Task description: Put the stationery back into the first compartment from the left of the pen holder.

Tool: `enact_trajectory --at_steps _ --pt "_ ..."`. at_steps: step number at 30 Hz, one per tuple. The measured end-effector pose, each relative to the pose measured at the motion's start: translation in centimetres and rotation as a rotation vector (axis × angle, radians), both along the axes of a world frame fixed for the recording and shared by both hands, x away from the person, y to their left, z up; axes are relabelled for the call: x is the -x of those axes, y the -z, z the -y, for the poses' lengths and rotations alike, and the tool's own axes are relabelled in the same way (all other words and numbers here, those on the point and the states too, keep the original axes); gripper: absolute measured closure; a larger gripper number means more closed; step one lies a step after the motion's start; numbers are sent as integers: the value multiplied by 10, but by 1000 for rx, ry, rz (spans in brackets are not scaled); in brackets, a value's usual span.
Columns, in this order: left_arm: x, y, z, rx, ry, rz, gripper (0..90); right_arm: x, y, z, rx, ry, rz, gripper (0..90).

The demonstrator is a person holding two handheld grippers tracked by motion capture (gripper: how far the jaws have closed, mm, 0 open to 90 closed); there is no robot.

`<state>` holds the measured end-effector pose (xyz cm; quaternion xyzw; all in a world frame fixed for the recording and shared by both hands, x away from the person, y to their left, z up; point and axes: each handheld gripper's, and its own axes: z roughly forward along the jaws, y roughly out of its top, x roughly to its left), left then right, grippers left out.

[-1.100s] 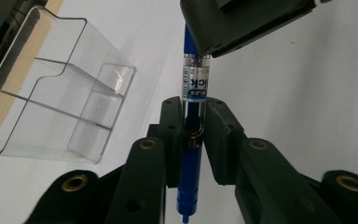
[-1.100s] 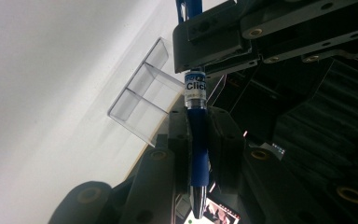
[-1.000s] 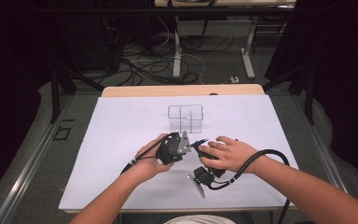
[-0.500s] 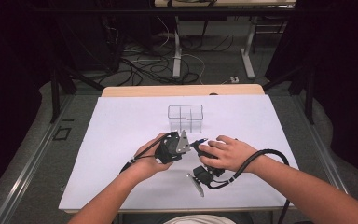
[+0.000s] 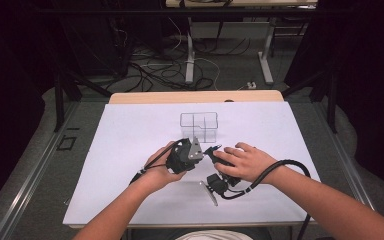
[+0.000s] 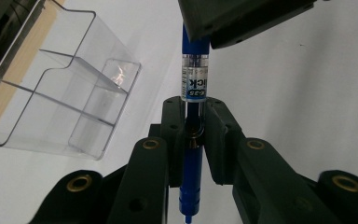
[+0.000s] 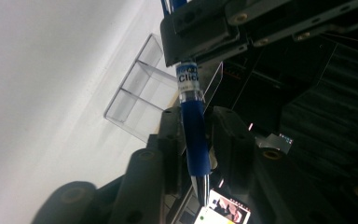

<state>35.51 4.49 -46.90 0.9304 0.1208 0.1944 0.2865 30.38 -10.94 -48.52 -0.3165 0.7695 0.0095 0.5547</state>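
A blue click pen (image 6: pixel 195 79) runs between both grippers above the white sheet. My left gripper (image 6: pixel 193 116) is shut on its lower barrel, pads pressing both sides. In the high view the left gripper (image 5: pixel 200 151) and the right gripper (image 5: pixel 213 150) meet tip to tip just in front of a clear plastic organizer (image 5: pixel 198 125). In the right gripper view the pen (image 7: pixel 195 135) lies between the jaws of my right gripper (image 7: pixel 196 126), which have just been opening; a thin gap shows at the right pad. The left gripper's jaws (image 7: pixel 205 28) hold the pen's far end there.
The clear organizer (image 6: pixel 65 93) has several open compartments and stands beyond the grippers on the white sheet (image 5: pixel 130 140). A wooden table edge (image 5: pixel 195 96) runs behind it. The right gripper's cable (image 5: pixel 280 167) loops over the right forearm. Floor cables (image 5: pixel 150 70) lie past the table.
Both hands stay where they were in front of the organizer. No shift of the pen or the grippers shows in the high view.
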Motion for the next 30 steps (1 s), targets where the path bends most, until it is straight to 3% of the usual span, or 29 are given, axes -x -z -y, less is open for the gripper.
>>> enact_trajectory --at_steps 4,8,11,16,19,23,25,26,29,30 --pt "-3 -1 -2 25 -33 -22 797 0 0 1 -14 16 -13 649" --pt "-7 -2 -6 79 -78 -47 797 2 0 2 -64 29 -57 608" --pt "-11 -3 -10 152 -119 -89 797 3 -1 3 -86 59 -91 583" --pt "-17 -4 -16 266 -203 -113 797 -1 -2 5 -105 73 -119 545" --pt "-20 -7 -20 305 -248 -128 797 -4 -4 7 -126 81 -118 544" --pt "-26 -10 -26 360 -273 -141 797 -7 -6 9 -174 98 -125 495" --pt "-28 -10 -28 391 -280 -140 797 -7 -6 10 -187 101 -105 486" --pt "-30 -11 -29 399 -284 -140 797 -7 -6 10 -182 123 -126 482" --pt "-33 -13 -32 425 -298 -142 797 -9 -5 11 -217 148 -133 455" --pt "-34 -14 -33 448 -306 -144 797 -10 -7 11 -201 158 -145 455"
